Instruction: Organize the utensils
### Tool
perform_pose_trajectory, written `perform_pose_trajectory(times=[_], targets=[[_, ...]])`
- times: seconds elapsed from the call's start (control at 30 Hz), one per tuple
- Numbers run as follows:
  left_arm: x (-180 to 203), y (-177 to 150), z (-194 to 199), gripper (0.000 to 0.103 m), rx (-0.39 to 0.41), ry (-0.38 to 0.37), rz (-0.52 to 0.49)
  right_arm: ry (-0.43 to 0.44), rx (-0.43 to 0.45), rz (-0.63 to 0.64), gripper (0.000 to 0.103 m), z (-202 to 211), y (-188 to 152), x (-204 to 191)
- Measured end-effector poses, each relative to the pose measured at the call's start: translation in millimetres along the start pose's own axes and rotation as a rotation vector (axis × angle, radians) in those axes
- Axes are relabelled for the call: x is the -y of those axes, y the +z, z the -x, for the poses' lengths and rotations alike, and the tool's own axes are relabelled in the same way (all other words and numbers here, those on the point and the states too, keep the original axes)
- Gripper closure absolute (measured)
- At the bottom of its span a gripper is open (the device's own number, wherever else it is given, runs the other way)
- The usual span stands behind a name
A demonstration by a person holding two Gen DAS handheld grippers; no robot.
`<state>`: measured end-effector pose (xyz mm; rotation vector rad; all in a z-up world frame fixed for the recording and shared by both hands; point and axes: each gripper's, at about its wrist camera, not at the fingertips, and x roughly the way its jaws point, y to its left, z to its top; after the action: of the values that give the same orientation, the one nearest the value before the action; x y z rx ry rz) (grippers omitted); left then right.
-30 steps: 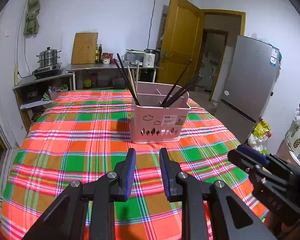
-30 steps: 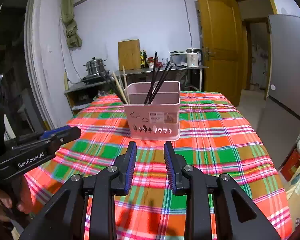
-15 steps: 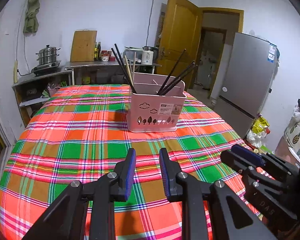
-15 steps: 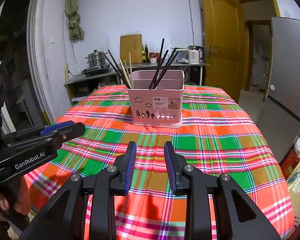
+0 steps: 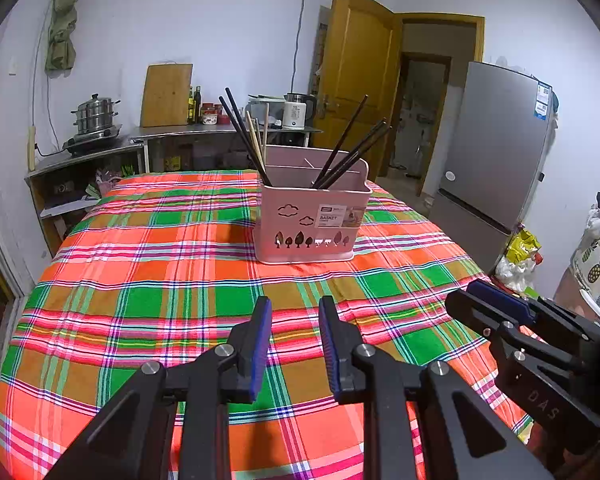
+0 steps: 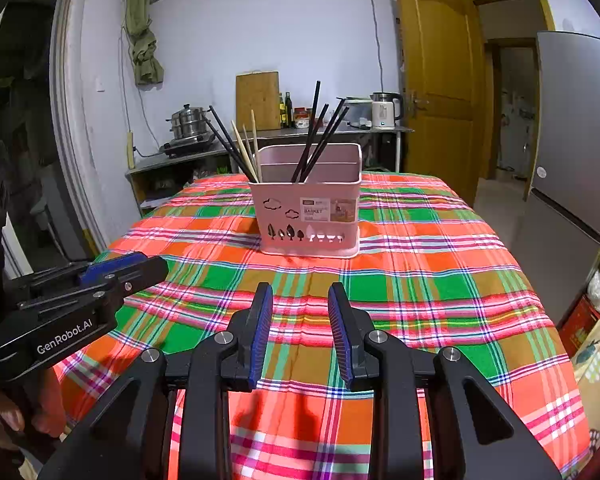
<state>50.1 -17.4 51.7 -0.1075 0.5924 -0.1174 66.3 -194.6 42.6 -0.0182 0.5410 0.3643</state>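
Chopsticks (image 5: 340, 152) are shown standing in a pink utensil basket (image 5: 312, 220) set on the plaid tablecloth (image 5: 140, 292), toward the far middle of the table. A dark set leans to the right from one compartment, while dark chopsticks mixed with pale wooden chopsticks (image 6: 246, 150) lean to the left from another; which of the rear compartments is occupied cannot be told. The left gripper (image 5: 294, 338) and the right gripper (image 6: 300, 328) are both held low over the near part of the cloth, well apart from the basket, each with its jaws parted and nothing between them. The step in hand is judged to be an approach for sorting the mixed left group. A clean pick is favoured if one stick is taken near its free upper end, the jaws being aligned across the shaft, and lifted along its lean so that neighbours are not dragged or the light basket tipped.
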Motion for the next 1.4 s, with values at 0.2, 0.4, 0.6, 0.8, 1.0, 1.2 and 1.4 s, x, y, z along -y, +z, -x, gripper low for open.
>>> perform_pose_trajectory(times=[0.2, 0.4, 0.6, 0.8, 1.0, 1.2, 1.4], targets=[[1.4, -1.7, 0.0, 0.079, 0.000, 0.003, -0.006, 0.000, 0.000, -0.001, 0.073, 0.0, 0.6, -0.6], [0.6, -2.9, 1.1, 0.079, -0.001, 0.004, -0.004, 0.002, -0.003, -0.003, 0.073, 0.5, 0.0, -1.7], [0.7, -3.5, 1.2, 0.079, -0.001, 0.006, -0.006, 0.002, -0.004, -0.004, 0.073, 0.7, -0.8, -2.7], [0.6, -5.8, 0.5, 0.079, -0.005, 0.006, -0.008, 0.003, -0.006, -0.006, 0.073, 1.6, -1.8, -3.7], [0.8, -6.5, 0.3, 0.079, -0.003, 0.008, -0.009, 0.004, -0.006, -0.006, 0.073, 2.1, -3.0, -4.6], [0.9, -6.8, 0.4, 0.079, -0.003, 0.008, -0.010, 0.003, -0.006, -0.006, 0.073, 2.1, -2.7, -4.3], [1.7, -7.1, 0.5, 0.079, -0.004, 0.009, -0.010, 0.003, -0.007, -0.006, 0.073, 1.8, -3.6, -4.3]])
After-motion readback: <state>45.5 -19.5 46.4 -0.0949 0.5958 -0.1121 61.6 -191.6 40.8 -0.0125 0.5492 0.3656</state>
